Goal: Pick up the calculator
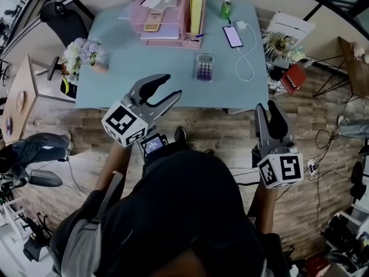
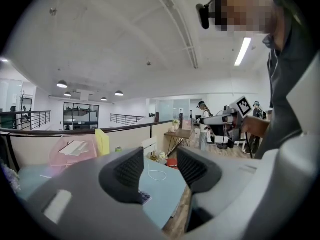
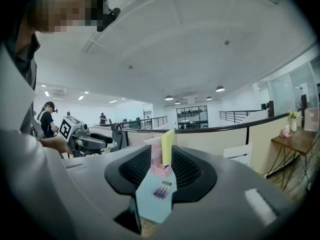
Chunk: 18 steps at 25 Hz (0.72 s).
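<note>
The grey calculator (image 1: 204, 67) with purple keys lies flat near the middle of the pale blue table (image 1: 115, 79). Both grippers hang over the wooden floor, short of the table's near edge. My left gripper (image 1: 171, 86) is open, pointing toward the table from the front left. Its own view shows only a corner of the calculator (image 2: 145, 198) behind the left jaw of the left gripper (image 2: 160, 171). My right gripper (image 1: 266, 107) is open and empty, to the right of the table's front corner. In the right gripper view the calculator (image 3: 162, 189) sits between the jaws of the right gripper (image 3: 161, 171), well ahead.
A pink desk tray (image 1: 167, 16) at the table's back holds papers, a yellow folder and a second, beige calculator (image 1: 153, 21). A phone (image 1: 233, 36) with a white cable and a green bottle (image 1: 225, 8) lie at the back right. Flowers (image 1: 83, 53) stand at the left edge.
</note>
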Motion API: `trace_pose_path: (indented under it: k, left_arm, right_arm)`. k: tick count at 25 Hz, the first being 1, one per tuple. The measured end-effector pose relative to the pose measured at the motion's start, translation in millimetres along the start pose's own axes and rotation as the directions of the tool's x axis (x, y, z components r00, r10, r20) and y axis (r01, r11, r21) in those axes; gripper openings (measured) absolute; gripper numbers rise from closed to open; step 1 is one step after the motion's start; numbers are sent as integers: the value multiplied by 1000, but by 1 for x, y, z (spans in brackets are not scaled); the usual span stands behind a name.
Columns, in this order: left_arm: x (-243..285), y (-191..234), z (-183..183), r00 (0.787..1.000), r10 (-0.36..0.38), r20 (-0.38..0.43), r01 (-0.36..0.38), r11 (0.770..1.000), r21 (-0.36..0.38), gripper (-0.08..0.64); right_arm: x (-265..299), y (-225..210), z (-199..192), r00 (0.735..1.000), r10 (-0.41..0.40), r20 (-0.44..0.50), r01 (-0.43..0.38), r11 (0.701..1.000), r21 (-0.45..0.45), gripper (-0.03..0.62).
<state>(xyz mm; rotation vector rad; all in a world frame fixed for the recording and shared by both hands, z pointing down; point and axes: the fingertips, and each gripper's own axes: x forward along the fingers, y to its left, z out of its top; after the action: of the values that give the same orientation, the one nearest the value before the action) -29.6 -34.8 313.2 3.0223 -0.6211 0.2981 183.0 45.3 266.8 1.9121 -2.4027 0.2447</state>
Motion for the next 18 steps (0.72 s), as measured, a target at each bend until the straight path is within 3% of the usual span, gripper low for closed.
trace_pose_path:
  k: [18]
  left_arm:
    - [-13, 85, -13, 993, -106, 46, 107, 994, -22, 219]
  right_arm:
    - [59, 45, 8, 993, -117, -28, 116, 993, -31, 107]
